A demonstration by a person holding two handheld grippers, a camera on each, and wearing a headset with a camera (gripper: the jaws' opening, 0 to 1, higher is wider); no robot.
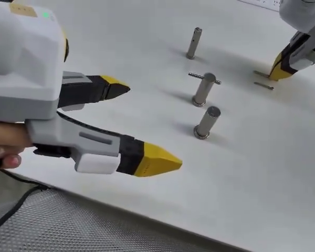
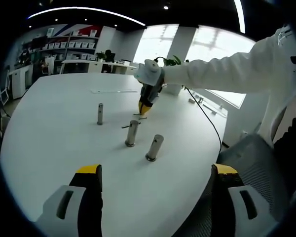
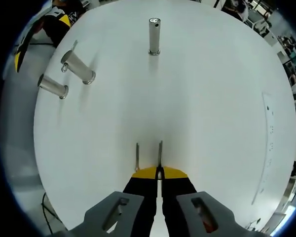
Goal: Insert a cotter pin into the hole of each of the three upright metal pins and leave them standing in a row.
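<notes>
Cotter pin (image 3: pixel 160 154) flat on table (image 3: pixel 212 98), long axis toward 12 o'clock.
Nipped between closed right gripper (image 3: pixel 159 173) tips; left gripper (image 2: pixel 156 170) gaping wide, empty.

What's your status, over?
Left gripper open, empty. Right gripper shut on cotter pin, spare beside. Middle pin fitted; far pin, near pin bare. Nothing in the way.

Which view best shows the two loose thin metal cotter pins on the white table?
Right gripper view: both thin metal cotter pins lie close up and parallel, one free, the other gripped by the right hand-held gripper's tips. Head view shows them small by those tips; left gripper view barely resolves them.
</notes>
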